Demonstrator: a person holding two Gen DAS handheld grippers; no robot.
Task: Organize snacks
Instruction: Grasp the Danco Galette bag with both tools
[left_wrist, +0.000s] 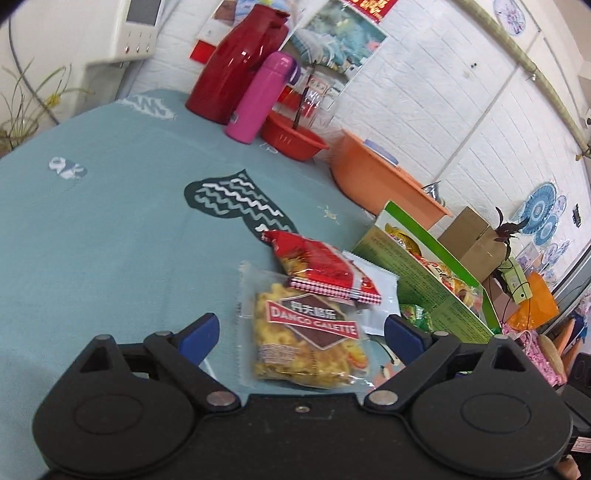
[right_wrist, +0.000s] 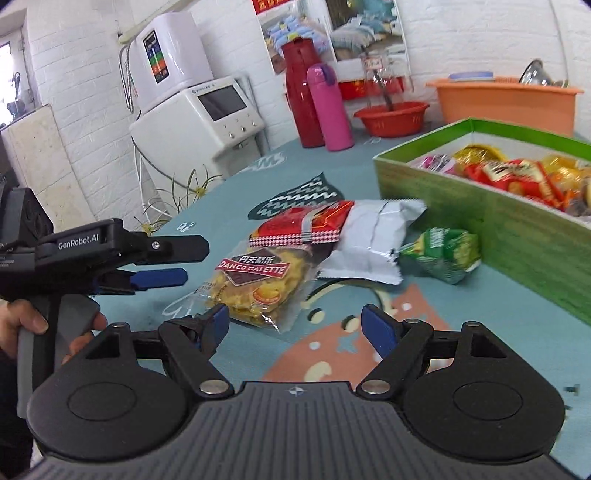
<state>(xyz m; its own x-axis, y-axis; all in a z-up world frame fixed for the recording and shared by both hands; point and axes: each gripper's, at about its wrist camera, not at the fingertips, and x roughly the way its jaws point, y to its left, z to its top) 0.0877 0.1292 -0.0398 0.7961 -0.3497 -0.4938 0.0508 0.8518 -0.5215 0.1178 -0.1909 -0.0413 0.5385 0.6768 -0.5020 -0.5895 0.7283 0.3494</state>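
At the far left of the right wrist view, a person's hand (right_wrist: 40, 325) grips the handle of the left gripper (left_wrist: 301, 332), which reaches in over the teal tablecloth (left_wrist: 92, 240) with its blue-padded fingers spread apart. In that gripper's own view the clear galette packet (left_wrist: 306, 339) lies on the cloth right between the two fingers, nothing pinched. Just beyond the packet, a red snack bag (left_wrist: 321, 269) overlaps its far edge and rests partly on a white foil pouch (right_wrist: 369, 236). To the right of the pouch sits a small green packet (right_wrist: 443, 251), just beside the wall of the green box (right_wrist: 461, 206), which already holds a jumble of red and gold wrapped snacks.

The right gripper (right_wrist: 295, 325) hovers low over the cloth nearer the camera, its fingers also wide apart and holding nothing; the galette packet's near corner lies just ahead of its left finger, and the rest of the pile is ahead and slightly right.

At the back of the table stand a red jug (right_wrist: 301, 96) and a pink bottle (right_wrist: 330, 107), touching or nearly so.
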